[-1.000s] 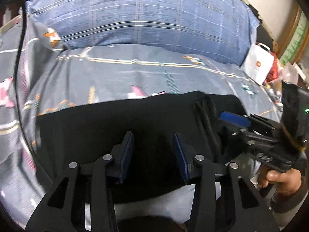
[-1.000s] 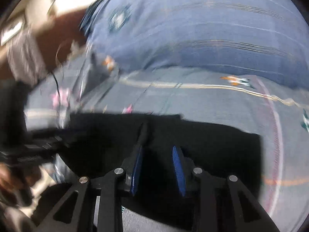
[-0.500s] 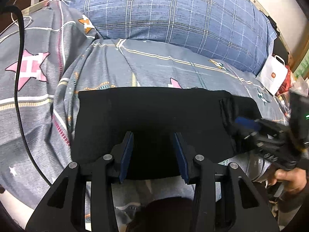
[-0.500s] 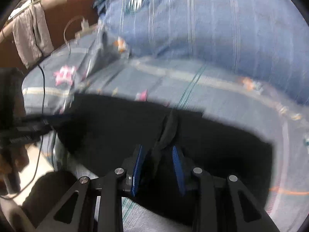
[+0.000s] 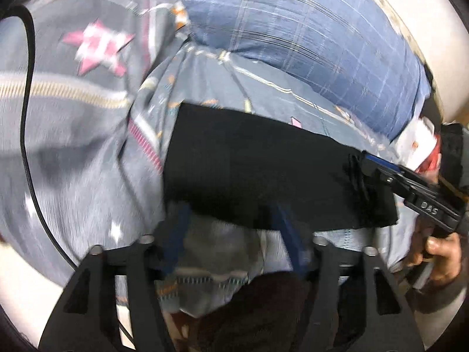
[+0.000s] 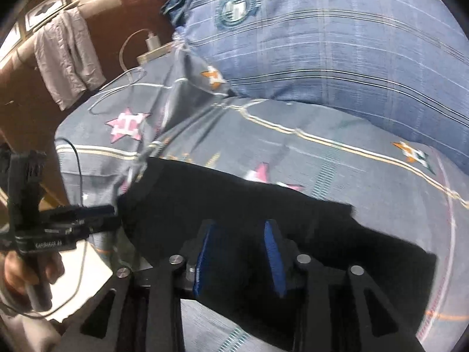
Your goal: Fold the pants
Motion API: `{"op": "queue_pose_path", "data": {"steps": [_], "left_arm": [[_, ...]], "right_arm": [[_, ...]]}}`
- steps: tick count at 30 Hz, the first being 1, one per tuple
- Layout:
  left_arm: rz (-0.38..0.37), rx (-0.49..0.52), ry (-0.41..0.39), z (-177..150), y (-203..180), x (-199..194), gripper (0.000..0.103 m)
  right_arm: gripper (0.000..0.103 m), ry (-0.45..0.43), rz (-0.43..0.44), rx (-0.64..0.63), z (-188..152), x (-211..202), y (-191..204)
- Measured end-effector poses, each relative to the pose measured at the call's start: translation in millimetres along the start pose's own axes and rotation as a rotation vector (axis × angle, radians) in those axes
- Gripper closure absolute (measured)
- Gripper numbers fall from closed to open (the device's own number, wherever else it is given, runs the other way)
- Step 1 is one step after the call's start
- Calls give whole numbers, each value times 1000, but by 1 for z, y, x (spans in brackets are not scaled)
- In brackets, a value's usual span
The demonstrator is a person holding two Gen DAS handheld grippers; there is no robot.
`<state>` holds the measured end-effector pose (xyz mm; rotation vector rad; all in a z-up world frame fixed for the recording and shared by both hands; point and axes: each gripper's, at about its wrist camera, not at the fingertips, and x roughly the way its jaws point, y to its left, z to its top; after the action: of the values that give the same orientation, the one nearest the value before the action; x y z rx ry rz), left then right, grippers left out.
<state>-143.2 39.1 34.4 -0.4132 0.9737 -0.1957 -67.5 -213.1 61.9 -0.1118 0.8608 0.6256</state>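
**Folded black pants on a bed, one gripper at each end**

The black pants (image 5: 258, 173) lie as a flat folded rectangle on the grey star-print bedsheet (image 5: 73, 135), just in front of a large blue plaid pillow (image 5: 307, 38). Their near edge runs along the front of the bed.

Left gripper (image 5: 231, 234) — seen from its own camera, it points down at the near edge of the pants. Its blue pads stand wide apart and blurred, and its jaws have just been opening; only bedsheet and the hem of the pants lie between them, and nothing is clamped. In the right wrist view the same tool (image 6: 96, 220) sits at the left end of the garment, its handle gripped by a hand (image 6: 26, 272).

Right gripper (image 6: 239, 252) — its two blue pads sit over the near part of the pants with a visible gap, and its jaws have just been opening; black cloth lies between them, but the pads do not press on it. In the left wrist view this tool (image 5: 378, 167) reaches in from the right, tips at a bunched ridge of fabric, with the holding hand (image 5: 439, 252) below.

A black cable (image 5: 27, 117) trails across the sheet at the left. A white paper bag (image 5: 416, 143) stands beyond the right end of the pants — its contents cannot be made out.
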Motion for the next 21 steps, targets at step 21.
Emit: {"op": "queue_pose_path", "data": {"steps": [21], "left_arm": [[-111,-152,-33,12,16,42,18]], "right_arm": [[55,185,151,-344,80,151,87]]}}
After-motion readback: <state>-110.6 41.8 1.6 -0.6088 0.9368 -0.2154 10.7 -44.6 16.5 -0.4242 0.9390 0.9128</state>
